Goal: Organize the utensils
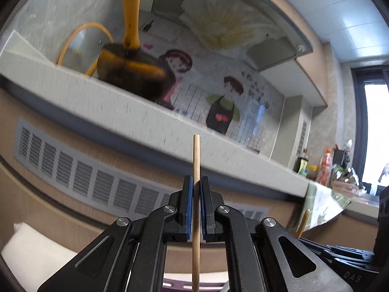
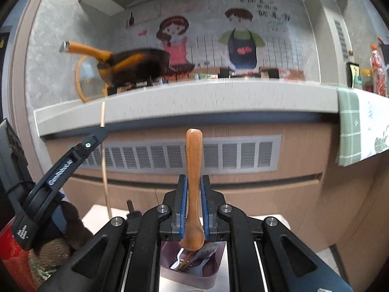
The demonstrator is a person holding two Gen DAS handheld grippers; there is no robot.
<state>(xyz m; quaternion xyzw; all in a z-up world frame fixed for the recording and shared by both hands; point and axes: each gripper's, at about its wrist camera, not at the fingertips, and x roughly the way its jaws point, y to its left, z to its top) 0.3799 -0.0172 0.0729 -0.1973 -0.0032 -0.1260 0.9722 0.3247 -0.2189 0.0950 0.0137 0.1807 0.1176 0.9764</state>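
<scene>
Above the purple bin (image 2: 194, 265) of utensils, the right gripper (image 2: 193, 204) is clamped on a wooden spoon (image 2: 193, 168), pinched at the neck just above the bowl: stiff, light, fairly smooth. The left gripper (image 1: 196, 204) is clenched on a thin chopstick (image 1: 196, 160) near mid-length, as far as the blur allows; it looks feather-light, rigid, and liable to pivot between the pads.

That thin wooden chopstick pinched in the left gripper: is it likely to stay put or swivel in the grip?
The chopstick looks stiff and light, so sagging seems unlikely. It is thin and round, held at one narrow spot by the left gripper, so it could pivot if bumped. Laid on a flat surface, it would probably roll.
</scene>
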